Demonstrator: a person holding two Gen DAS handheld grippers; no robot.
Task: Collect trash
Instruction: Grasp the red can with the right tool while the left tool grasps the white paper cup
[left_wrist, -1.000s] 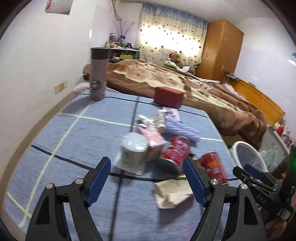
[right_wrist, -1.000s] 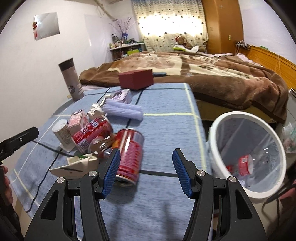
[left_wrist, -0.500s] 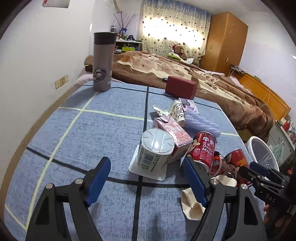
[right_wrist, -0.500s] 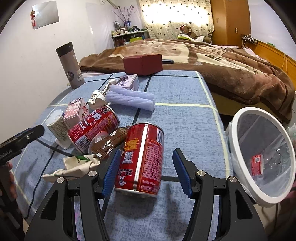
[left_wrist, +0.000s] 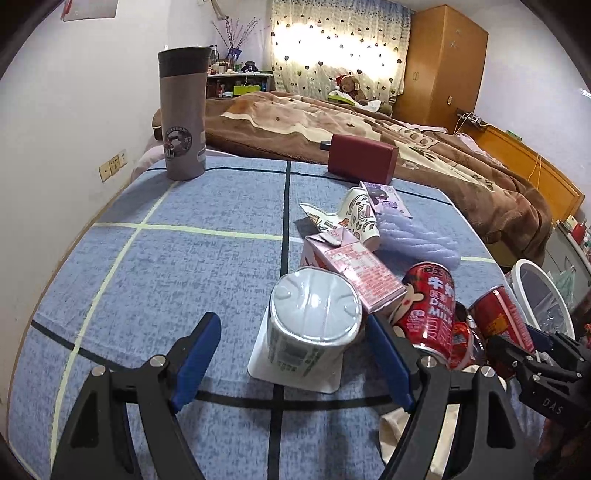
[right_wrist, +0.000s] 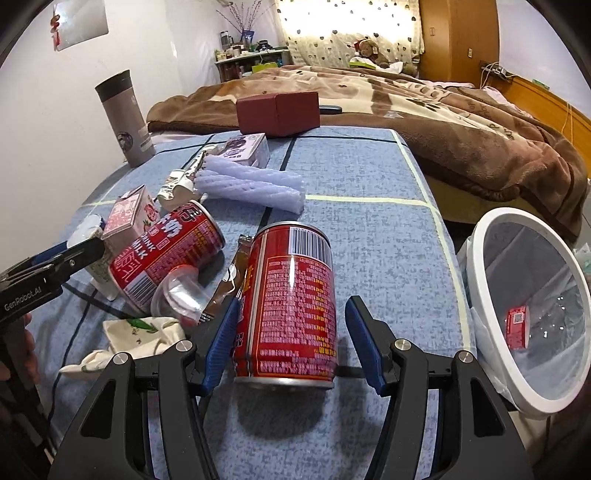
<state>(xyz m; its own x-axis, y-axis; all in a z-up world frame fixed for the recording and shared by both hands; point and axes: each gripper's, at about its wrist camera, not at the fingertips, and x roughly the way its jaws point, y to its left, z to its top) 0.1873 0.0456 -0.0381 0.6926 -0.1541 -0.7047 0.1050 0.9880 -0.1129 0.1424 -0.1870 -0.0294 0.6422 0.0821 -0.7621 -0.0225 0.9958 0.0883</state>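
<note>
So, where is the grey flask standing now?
The grey flask stands upright at the far left corner of the blue table, near the wall, apart from the trash pile and left of the dark red box.

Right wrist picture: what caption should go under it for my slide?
Open right gripper straddling a red can lying on the blue cloth, white bin beside.

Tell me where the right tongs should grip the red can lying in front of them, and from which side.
Grip the red can across the middle of its round body, coming from its near end. It lies on its side, lengthwise along the right tongs, whose open blue pads already flank it. The left pad is close to the brown wrapper, so probably keep the close centred.
</note>
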